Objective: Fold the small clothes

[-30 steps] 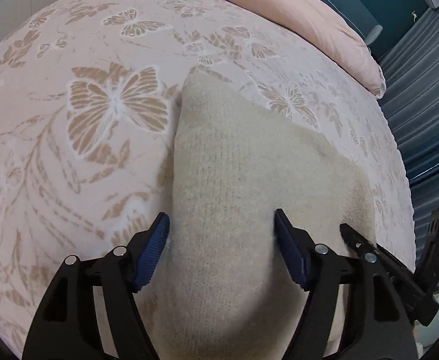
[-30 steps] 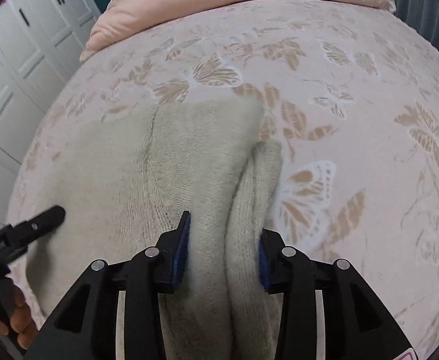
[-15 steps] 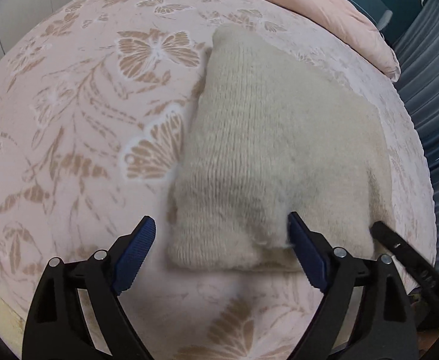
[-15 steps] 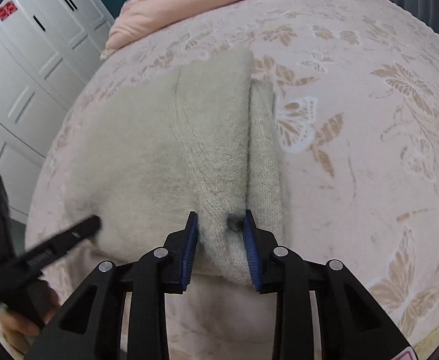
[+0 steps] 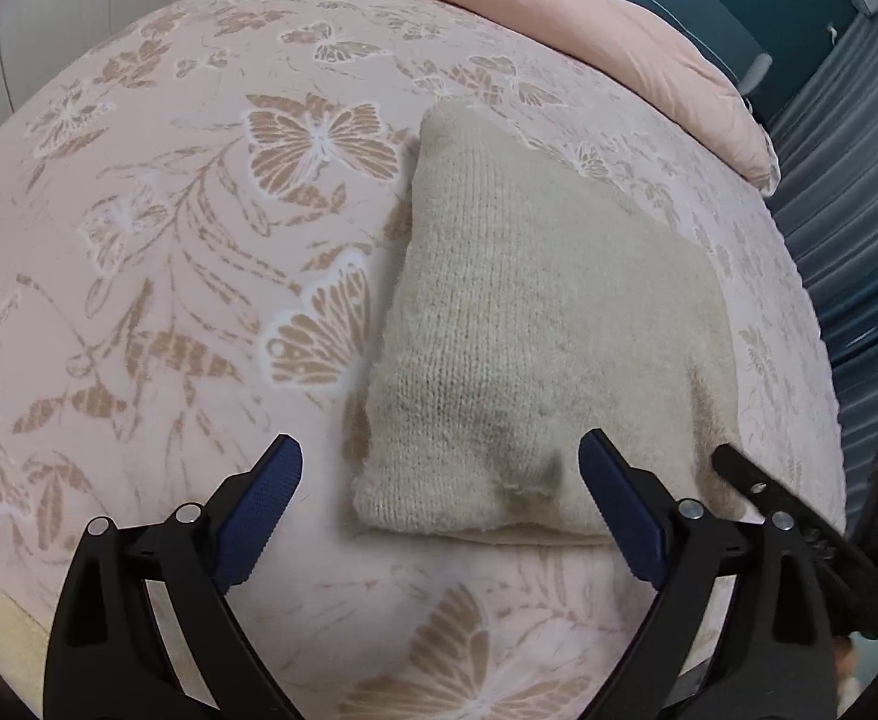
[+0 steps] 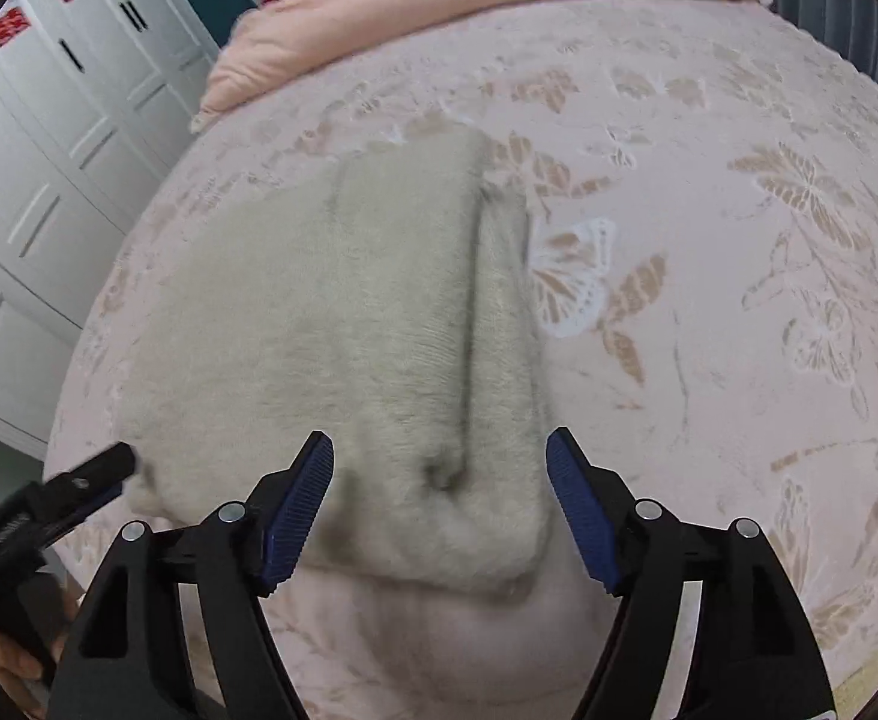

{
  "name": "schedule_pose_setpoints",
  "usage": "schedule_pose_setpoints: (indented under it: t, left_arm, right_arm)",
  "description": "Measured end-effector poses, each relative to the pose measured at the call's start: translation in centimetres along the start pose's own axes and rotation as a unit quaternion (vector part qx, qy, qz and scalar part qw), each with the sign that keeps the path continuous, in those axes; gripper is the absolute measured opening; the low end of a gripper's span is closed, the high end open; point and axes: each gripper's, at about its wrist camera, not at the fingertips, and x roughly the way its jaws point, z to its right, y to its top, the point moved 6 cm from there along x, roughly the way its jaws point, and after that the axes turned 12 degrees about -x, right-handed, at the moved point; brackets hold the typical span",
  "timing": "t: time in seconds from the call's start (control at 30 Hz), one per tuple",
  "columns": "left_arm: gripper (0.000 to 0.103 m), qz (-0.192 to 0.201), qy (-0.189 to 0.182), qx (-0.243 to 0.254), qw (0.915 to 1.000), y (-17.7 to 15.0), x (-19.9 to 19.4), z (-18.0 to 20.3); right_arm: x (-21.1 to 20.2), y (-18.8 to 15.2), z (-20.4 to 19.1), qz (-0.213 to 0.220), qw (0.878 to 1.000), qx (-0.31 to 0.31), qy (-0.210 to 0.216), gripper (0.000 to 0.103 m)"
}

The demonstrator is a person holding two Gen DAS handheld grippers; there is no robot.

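Both tongs have let go, and the folded knit lies flat on the bed.

On the left, the left gripper (image 5: 439,510) stands with its jaws wide apart; they have just been opening, and now they bracket the near left corner of the cream knitted garment (image 5: 535,324) without touching it, where a second ago that gripper sat farther in over the cloth. To the right, the right gripper (image 6: 439,504) had been pinching the rolled edge; its jaws have just sprung open too, and the fold rests loose between them. The garment sits folded near the front edge of the butterfly bedspread (image 5: 168,240). I'd judge this fold placed; tidying or the next piece comes next.
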Motion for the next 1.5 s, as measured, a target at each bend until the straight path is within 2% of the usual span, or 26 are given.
schedule_pose_setpoints:
  t: [0.03,0.07,0.1,0.17,0.27,0.3,0.33,0.4,0.43,0.53,0.63,0.7,0.77,0.97,1.2,1.33,1.5]
  left_arm:
    - [0.092,-0.009,0.003,-0.015,0.9998,0.2,0.7,-0.4]
    - [0.092,-0.020,0.015,-0.025,0.9994,0.1,1.4,-0.9]
    - [0.092,-0.029,0.015,-0.030,0.9990,0.0,2.0,-1.0]
    - [0.092,-0.037,0.011,-0.039,0.9985,-0.2,2.6,-1.1]
    - [0.092,-0.035,0.005,-0.032,0.9989,-0.4,2.1,-0.3]
    - [0.092,-0.033,0.006,-0.023,0.9992,-0.5,2.1,0.0]
    - [0.092,-0.032,0.008,-0.013,0.9994,-0.6,2.2,0.3]
    - [0.092,-0.035,0.021,0.009,0.9991,-1.2,2.9,0.8]
    - [0.094,-0.034,0.028,0.015,0.9989,-1.4,3.3,0.8]
    - [0.093,-0.024,0.036,0.025,0.9988,-1.8,3.1,1.0]
    - [0.092,-0.006,0.041,0.033,0.9986,-1.8,1.6,1.2]
    - [0.092,0.010,0.046,0.042,0.9980,-1.9,0.6,1.4]
    - [0.092,0.025,0.052,0.052,0.9970,-2.1,-0.5,1.7]
    - [0.094,0.078,0.060,0.098,0.9904,-4.1,-4.0,3.1]
    - [0.095,0.101,0.084,0.177,0.9753,-8.8,-6.0,4.5]
    - [0.095,0.090,0.087,0.187,0.9744,-11.3,-6.1,4.4]
    - [0.095,0.112,0.103,0.197,0.9685,-13.1,-6.7,4.2]
  right_arm:
    - [1.2,-0.2,0.2,-0.011,0.999,0.031,0.040,0.072]
    - [1.7,-0.3,0.2,-0.009,0.995,0.061,0.076,0.064]
    - [1.6,0.0,-0.1,-0.006,0.994,0.062,0.086,0.056]
    - [0.0,1.4,-1.0,0.013,0.998,0.022,0.061,0.033]
    - [-3.7,2.9,-1.8,0.060,0.997,-0.017,0.046,0.027]
    - [-4.0,2.8,-1.7,0.063,0.997,-0.025,0.033,0.027]
    - [-3.3,2.3,-1.5,0.053,0.998,-0.033,0.016,0.028]
    - [0.0,0.6,-1.0,-0.001,0.999,-0.049,-0.012,0.032]
    - [0.4,0.2,-0.6,0.006,0.999,-0.047,-0.017,0.036]
    - [-1.9,0.6,-0.3,0.028,0.999,-0.018,-0.009,0.042]
    - [-5.3,0.6,-0.5,0.064,0.997,-0.022,-0.033,0.043]
    - [-7.6,0.3,-0.7,0.088,0.994,-0.033,-0.064,0.044]
    - [-9.2,-0.4,-0.8,0.103,0.991,-0.033,-0.082,0.060]
    - [-11.8,-4.6,-0.9,0.125,0.983,-0.037,-0.133,0.078]
    - [-12.9,-9.8,-1.2,0.130,0.977,-0.025,-0.166,0.079]
    - [-13.4,-11.4,-1.1,0.129,0.975,-0.022,-0.179,0.080]
    - [-13.4,-12.9,-1.5,0.119,0.976,-0.031,-0.178,0.080]
